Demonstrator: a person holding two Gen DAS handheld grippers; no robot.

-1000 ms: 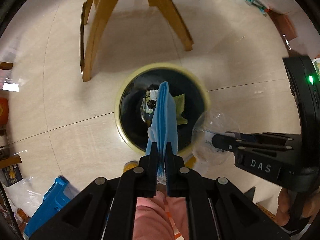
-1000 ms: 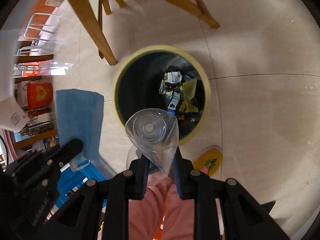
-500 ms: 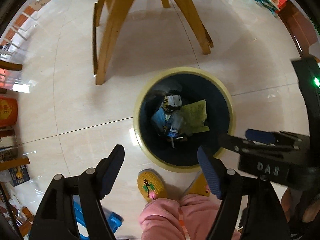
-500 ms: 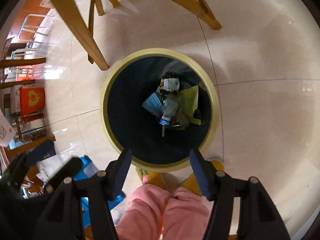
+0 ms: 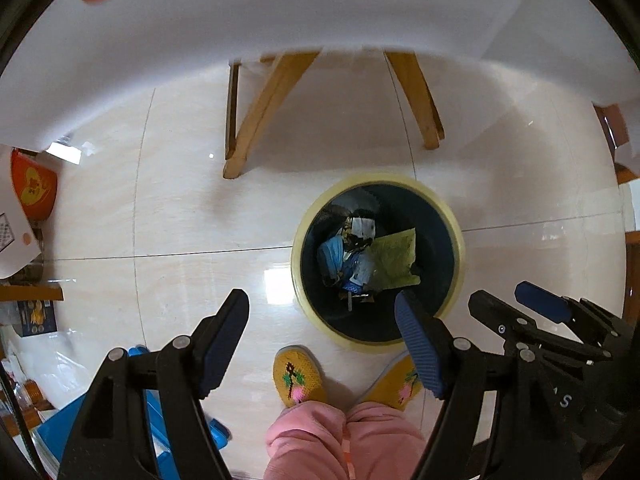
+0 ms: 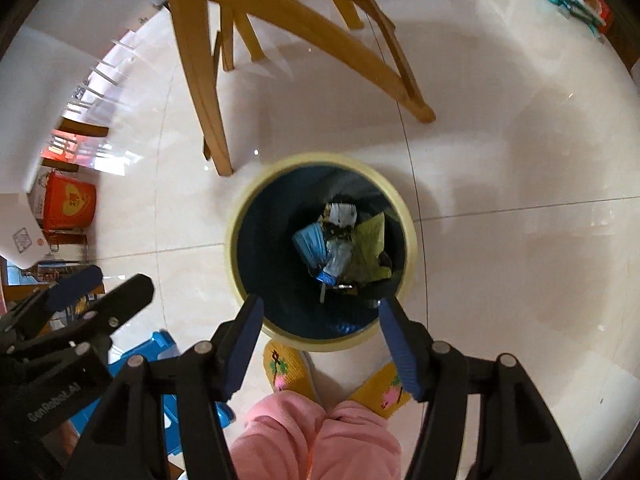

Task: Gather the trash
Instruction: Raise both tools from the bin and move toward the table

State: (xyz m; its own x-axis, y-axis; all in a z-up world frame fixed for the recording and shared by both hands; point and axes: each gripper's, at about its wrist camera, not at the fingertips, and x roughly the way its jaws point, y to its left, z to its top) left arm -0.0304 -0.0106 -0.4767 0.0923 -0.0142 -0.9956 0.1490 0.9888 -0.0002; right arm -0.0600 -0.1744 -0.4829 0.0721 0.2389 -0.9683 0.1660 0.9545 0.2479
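A round bin with a pale yellow rim (image 5: 456, 236) (image 6: 408, 216) and dark inside stands on the tiled floor. In it lie a blue cloth-like piece (image 5: 332, 254) (image 6: 310, 244), a crushed clear plastic cup (image 6: 338, 258), a yellow-green wrapper (image 5: 394, 256) (image 6: 368, 244) and other scraps. My left gripper (image 5: 324, 308) hangs open above the floor, just left of the bin, with nothing between its fingers. My right gripper (image 6: 320, 314) is open and empty over the bin's near rim. The right gripper (image 5: 516, 304) also shows at the right of the left wrist view.
Wooden chair legs (image 5: 260, 112) (image 6: 208, 92) stand behind the bin under a white surface. A person's yellow slippers (image 5: 298, 376) (image 6: 282, 366) and pink trouser legs (image 5: 344, 436) are at the near side. A blue object (image 6: 160, 352) and a red bucket (image 6: 70, 204) sit at the left.
Both grippers opened. The blue piece left the left gripper and the clear cup left the right one; both now lie in the bin. Both grippers have since risen away from the bin.
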